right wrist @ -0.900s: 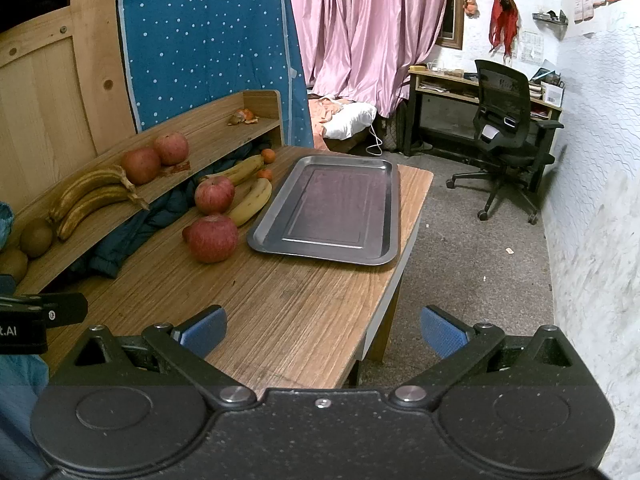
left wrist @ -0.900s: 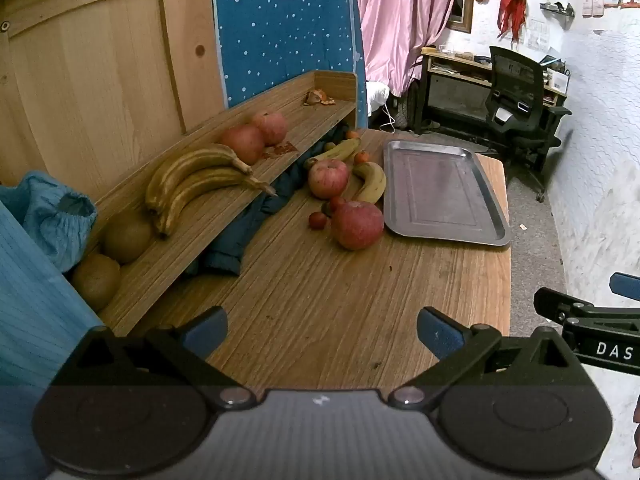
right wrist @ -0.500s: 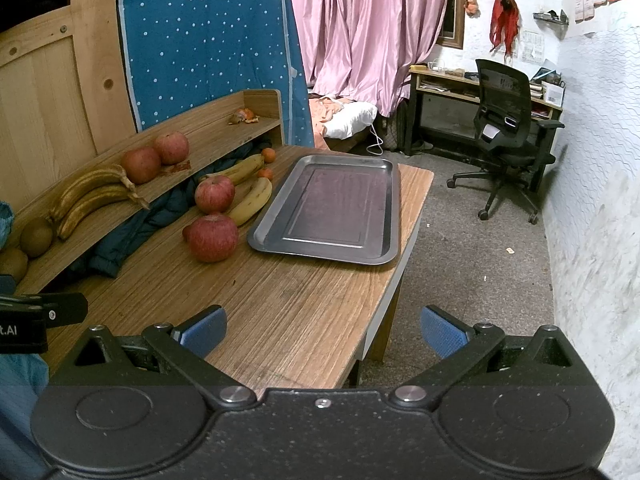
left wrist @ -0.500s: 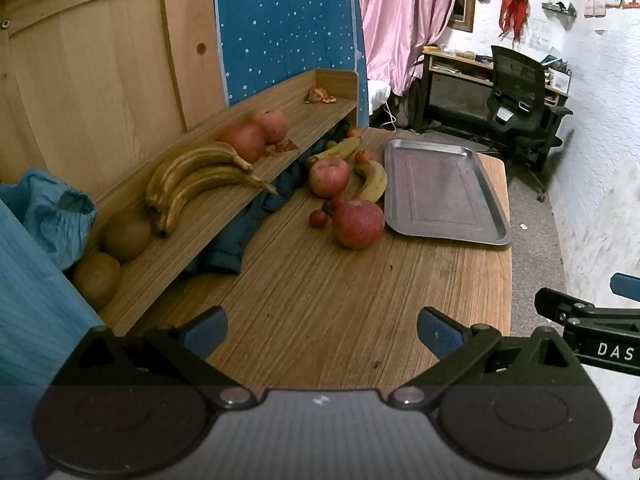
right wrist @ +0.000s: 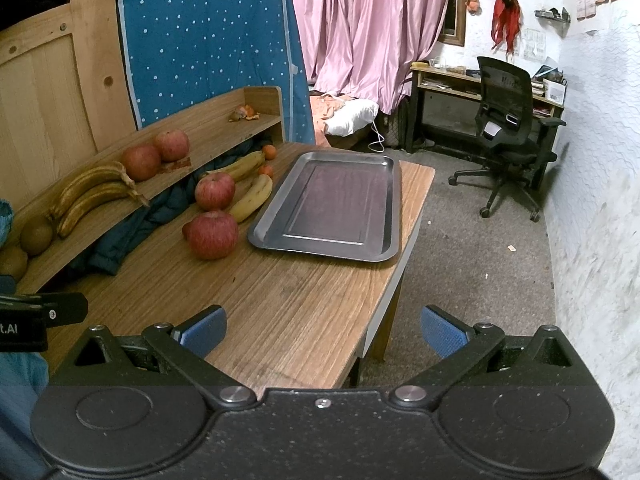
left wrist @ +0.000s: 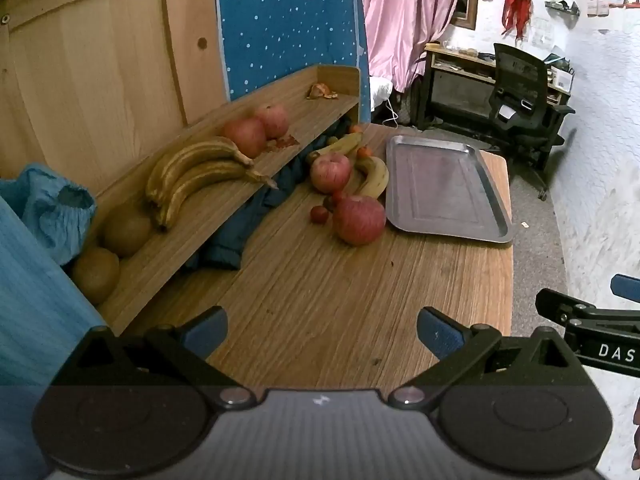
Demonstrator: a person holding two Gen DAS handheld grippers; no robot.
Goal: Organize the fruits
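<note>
The right gripper [left wrist: 596,320] reads "DAS" on its side, the left gripper [right wrist: 24,320] "t.AI"; both hold their jaws wide apart over the wooden table [right wrist: 280,300]; apples [right wrist: 212,234] and bananas [right wrist: 252,198] lie beside the steel tray [right wrist: 320,250]; nothing has moved since earlier.

The wooden table [right wrist: 304,300] is showing a matt, streaky grain. The metal tray [right wrist: 394,216] is gleaming dully, while pink curtains [right wrist: 372,28] are shining like satin.
</note>
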